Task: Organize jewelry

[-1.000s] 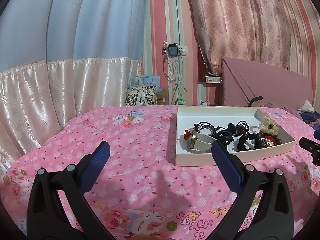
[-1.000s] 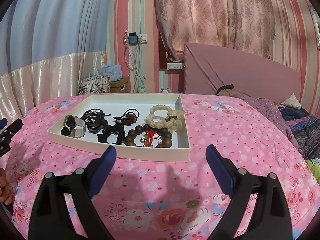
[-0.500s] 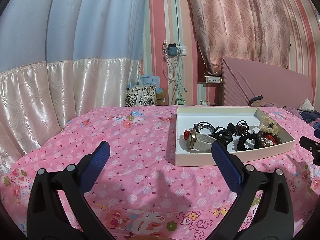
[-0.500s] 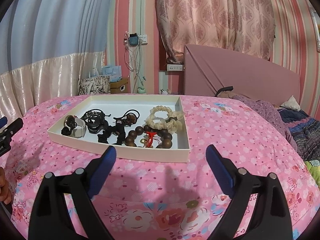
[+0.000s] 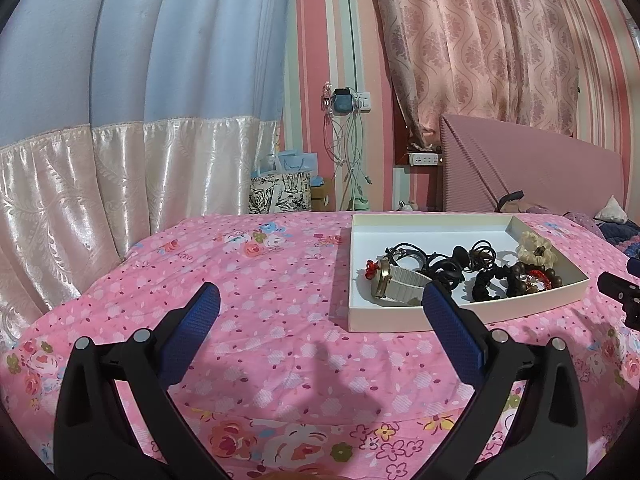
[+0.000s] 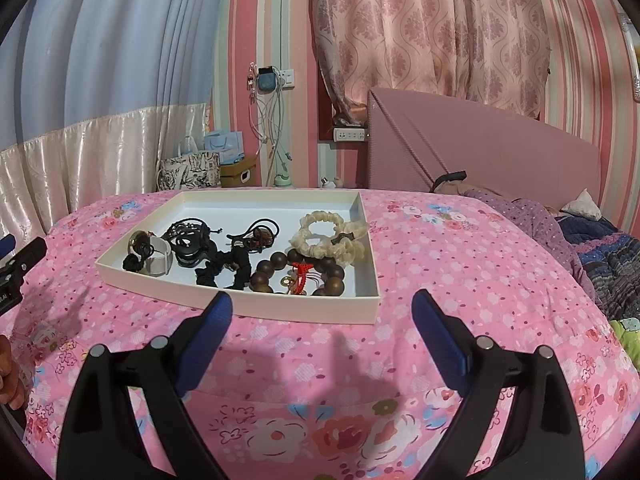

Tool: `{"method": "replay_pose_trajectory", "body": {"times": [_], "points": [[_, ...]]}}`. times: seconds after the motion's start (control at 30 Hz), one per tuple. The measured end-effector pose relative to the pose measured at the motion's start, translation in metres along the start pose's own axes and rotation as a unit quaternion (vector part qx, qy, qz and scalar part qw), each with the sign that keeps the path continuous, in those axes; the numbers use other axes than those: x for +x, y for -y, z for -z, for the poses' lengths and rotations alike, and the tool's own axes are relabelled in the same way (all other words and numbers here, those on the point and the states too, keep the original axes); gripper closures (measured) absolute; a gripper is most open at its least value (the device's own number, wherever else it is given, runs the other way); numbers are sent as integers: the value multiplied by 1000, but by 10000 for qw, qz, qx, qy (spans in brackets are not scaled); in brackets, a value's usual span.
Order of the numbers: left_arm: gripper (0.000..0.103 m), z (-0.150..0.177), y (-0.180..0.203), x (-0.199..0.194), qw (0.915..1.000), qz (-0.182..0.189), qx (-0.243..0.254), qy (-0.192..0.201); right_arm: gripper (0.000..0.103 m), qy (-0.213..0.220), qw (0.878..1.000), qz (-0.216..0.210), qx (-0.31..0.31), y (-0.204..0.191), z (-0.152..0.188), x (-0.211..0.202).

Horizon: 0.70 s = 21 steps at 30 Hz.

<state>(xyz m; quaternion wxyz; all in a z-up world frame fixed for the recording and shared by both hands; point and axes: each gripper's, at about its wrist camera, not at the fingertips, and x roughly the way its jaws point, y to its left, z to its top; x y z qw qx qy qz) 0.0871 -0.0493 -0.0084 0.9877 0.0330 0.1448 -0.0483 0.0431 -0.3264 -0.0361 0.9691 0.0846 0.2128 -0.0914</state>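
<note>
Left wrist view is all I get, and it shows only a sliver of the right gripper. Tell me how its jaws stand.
Observer: The right gripper is wide open and empty, hovering over the bedspread just short of the tray's near wall.
Operator: Name the piece closest to it.
Observer: The brown bead bracelet, at the tray's near end with a red tassel lying inside its loop.
</note>
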Motion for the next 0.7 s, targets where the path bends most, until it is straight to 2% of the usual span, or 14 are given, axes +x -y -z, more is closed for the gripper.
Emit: {"method": "replay_pose_trajectory", "body": {"times": [0.7], "points": [[3,0,0,0,10000,16,-5,-2,12,-49,10000,-7,26,0,0,1]]}}
